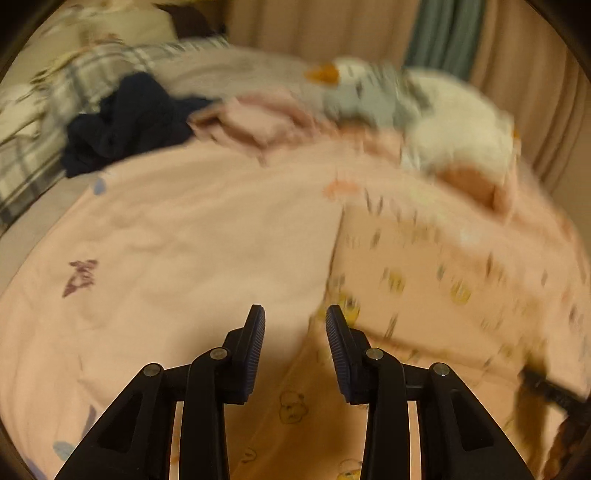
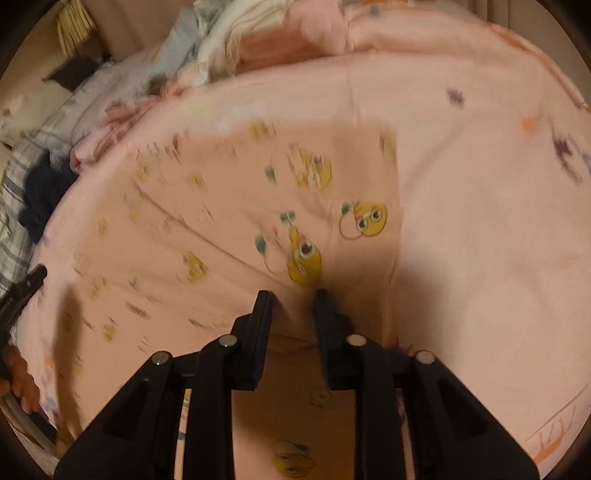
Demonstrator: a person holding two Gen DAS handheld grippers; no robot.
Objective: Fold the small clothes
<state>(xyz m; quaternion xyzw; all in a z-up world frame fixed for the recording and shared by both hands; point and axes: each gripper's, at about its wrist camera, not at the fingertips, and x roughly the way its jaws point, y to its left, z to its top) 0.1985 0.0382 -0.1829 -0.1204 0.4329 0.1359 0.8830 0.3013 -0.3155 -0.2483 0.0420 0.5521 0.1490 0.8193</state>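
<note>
A small pink garment with yellow cartoon prints [image 2: 258,206] lies spread flat on the pink bedspread [image 2: 480,221]. It also shows in the left wrist view [image 1: 424,280], blurred. My left gripper [image 1: 295,314] is open and empty, just above the garment's left edge. My right gripper [image 2: 293,295] is open over the garment's near edge, with cloth between and under its fingers [image 2: 264,317]. The left gripper's tip [image 2: 22,291] shows at the left edge of the right wrist view.
A dark navy garment [image 1: 125,122] lies crumpled at the far left of the bed. Pink folded clothes [image 1: 255,118] and a white and grey heap [image 1: 443,122] lie at the far side. Curtains [image 1: 332,29] hang behind. A plaid pillow [image 1: 92,70] lies at the left.
</note>
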